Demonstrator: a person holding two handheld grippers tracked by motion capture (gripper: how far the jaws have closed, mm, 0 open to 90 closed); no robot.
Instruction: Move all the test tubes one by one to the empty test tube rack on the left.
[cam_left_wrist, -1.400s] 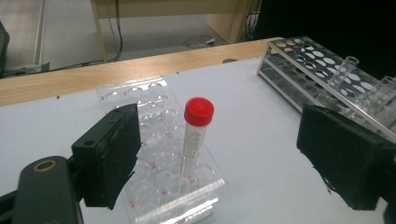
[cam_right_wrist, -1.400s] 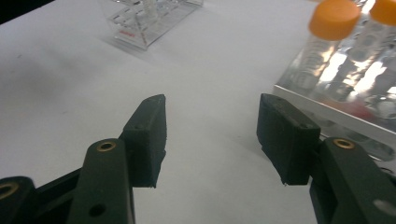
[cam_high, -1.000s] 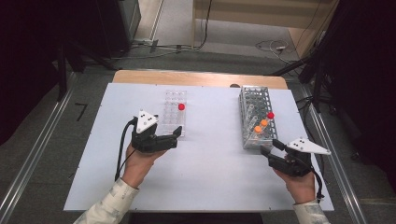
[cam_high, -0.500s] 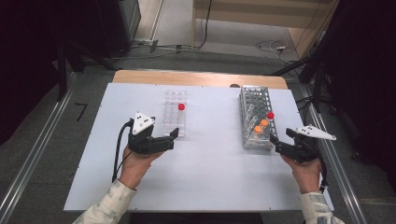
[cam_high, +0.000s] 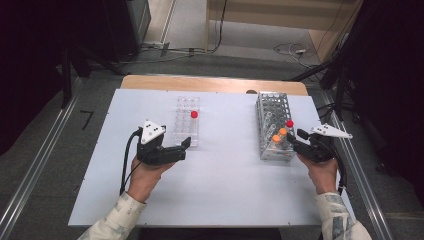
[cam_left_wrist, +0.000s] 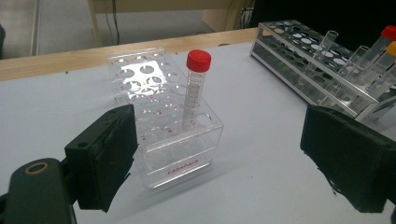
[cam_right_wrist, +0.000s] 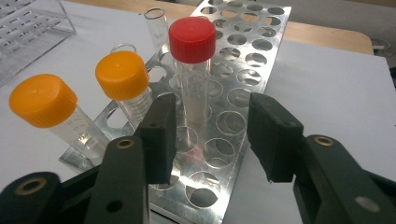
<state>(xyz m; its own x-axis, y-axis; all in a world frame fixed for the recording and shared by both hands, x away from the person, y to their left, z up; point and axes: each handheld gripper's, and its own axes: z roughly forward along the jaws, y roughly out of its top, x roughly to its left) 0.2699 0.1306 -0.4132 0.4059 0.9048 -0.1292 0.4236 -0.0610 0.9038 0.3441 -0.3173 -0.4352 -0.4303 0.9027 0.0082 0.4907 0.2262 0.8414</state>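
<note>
A clear plastic rack (cam_high: 186, 131) (cam_left_wrist: 187, 154) holds one red-capped tube (cam_high: 194, 114) (cam_left_wrist: 196, 88). My left gripper (cam_high: 184, 148) (cam_left_wrist: 224, 149) rests open just in front of it, with nothing between the jaws. A metal rack (cam_high: 272, 107) (cam_right_wrist: 252, 51) holds a red-capped tube (cam_high: 289, 124) (cam_right_wrist: 193, 65), two orange-capped tubes (cam_high: 282, 131) (cam_right_wrist: 123, 77) (cam_right_wrist: 44, 102) and some uncapped ones. My right gripper (cam_high: 295, 137) (cam_right_wrist: 212, 130) is at that rack's near right corner. Its jaws have just been closing and flank the red-capped tube's lower part without touching it.
Both racks stand on a white table (cam_high: 225, 170) with a wooden strip along its far edge (cam_high: 210, 84). Metal rails (cam_high: 40, 165) run along both sides of the table. Cables (cam_high: 295, 50) lie on the floor beyond it.
My right gripper has moved away from the person, up to the metal rack's near right corner and the red-capped tube. The left gripper has stayed put.
</note>
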